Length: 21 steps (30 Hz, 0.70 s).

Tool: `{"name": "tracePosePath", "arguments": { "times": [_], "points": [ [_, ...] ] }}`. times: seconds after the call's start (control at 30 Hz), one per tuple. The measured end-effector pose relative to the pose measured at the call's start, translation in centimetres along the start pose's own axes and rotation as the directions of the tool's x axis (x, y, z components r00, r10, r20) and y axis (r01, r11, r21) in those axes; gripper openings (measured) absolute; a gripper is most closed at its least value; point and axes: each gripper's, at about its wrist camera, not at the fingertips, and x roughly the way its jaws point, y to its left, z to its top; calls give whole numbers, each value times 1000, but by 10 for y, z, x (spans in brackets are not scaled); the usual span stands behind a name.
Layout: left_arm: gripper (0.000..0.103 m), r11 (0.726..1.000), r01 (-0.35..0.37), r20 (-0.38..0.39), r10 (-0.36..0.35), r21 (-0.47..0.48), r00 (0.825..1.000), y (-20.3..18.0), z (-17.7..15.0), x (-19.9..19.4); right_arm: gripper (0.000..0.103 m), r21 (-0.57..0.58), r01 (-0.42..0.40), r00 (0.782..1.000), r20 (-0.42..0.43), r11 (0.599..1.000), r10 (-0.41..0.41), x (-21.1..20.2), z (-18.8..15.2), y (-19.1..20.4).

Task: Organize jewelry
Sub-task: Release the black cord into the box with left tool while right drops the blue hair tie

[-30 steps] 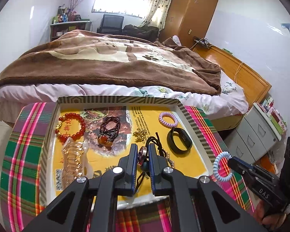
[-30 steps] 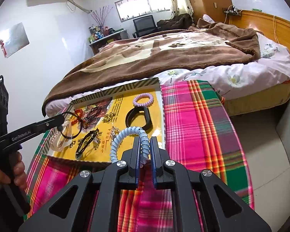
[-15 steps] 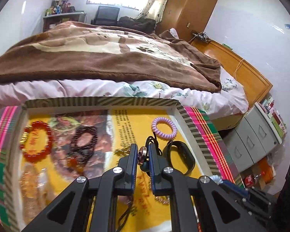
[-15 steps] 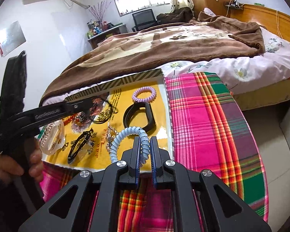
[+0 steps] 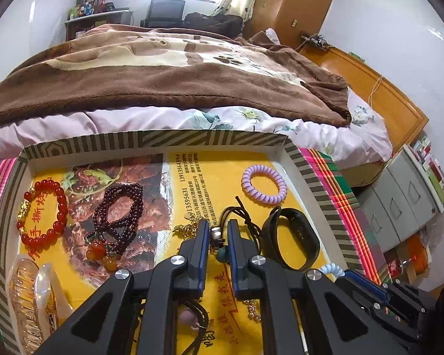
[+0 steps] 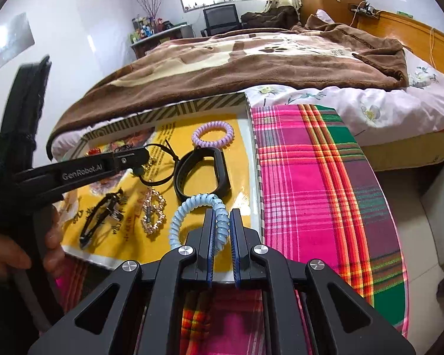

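My left gripper (image 5: 217,227) hangs low over the striped-rim tray (image 5: 162,139), and its jaws are opening. A black cord necklace (image 5: 242,213) with a silver and a teal bead lies between the pads, with a gap showing beside the bead. In the right wrist view the left gripper (image 6: 145,155) reaches in from the left with the cord looped under its tip. My right gripper (image 6: 220,222) is shut on a light-blue spiral hair tie (image 6: 192,204) above the tray's near right corner. That tie (image 5: 330,267) also shows at the right of the left wrist view.
The tray holds a purple spiral tie (image 5: 263,185), black wristband (image 5: 291,239), red bead bracelet (image 5: 41,210), dark bead bracelet (image 5: 118,210), clear hair claw (image 5: 29,295), black hair clip (image 6: 102,216) and rhinestone bracelet (image 6: 154,210). Plaid tablecloth (image 6: 310,177) lies right; a bed stands behind.
My left gripper came down and forward over the tray with the cord necklace, and its jaws have parted a little. My right gripper sank toward the tray's near corner, still gripping the blue tie.
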Motion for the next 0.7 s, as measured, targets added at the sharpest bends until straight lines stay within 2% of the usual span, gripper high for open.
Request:
{"name": "tracePosePath", "arguments": {
  "times": [0.03, 0.1, 0.13, 0.47, 0.53, 0.6, 0.7],
  "points": [
    [18, 1000, -2, 2, 2, 10, 1000, -2, 0, -1, 10, -8, 9, 1000, 1, 1000, -9, 1, 0, 1],
    [33, 1000, -1, 6, 1, 15, 1000, -2, 0, -2, 10, -16, 10, 1000, 2, 1000, -10, 1, 0, 2],
    [35, 1000, -1, 8, 1, 13, 1000, -2, 1, -2, 10, -17, 11, 1000, -1, 1000, -11, 1, 0, 2],
    [49, 1000, -14, 9, 13, 20, 1000, -3, -1, -11, 20, -20, 25, 1000, 12, 999, -24, -4, 1, 7],
    [50, 1000, -17, 12, 17, 22, 1000, -4, -4, -17, 25, -20, 22, 1000, 21, 1000, -22, -9, 0, 8],
    [52, 999, -27, 21, 27, 26, 999, -5, -8, -25, 37, -17, 15, 999, 34, 1000, -15, -14, -1, 9],
    [59, 999, -47, 39, 46, 27, 998, -5, -17, -39, 38, -22, 18, 999, 46, 1000, -17, -22, -3, 13]
  ]
}}
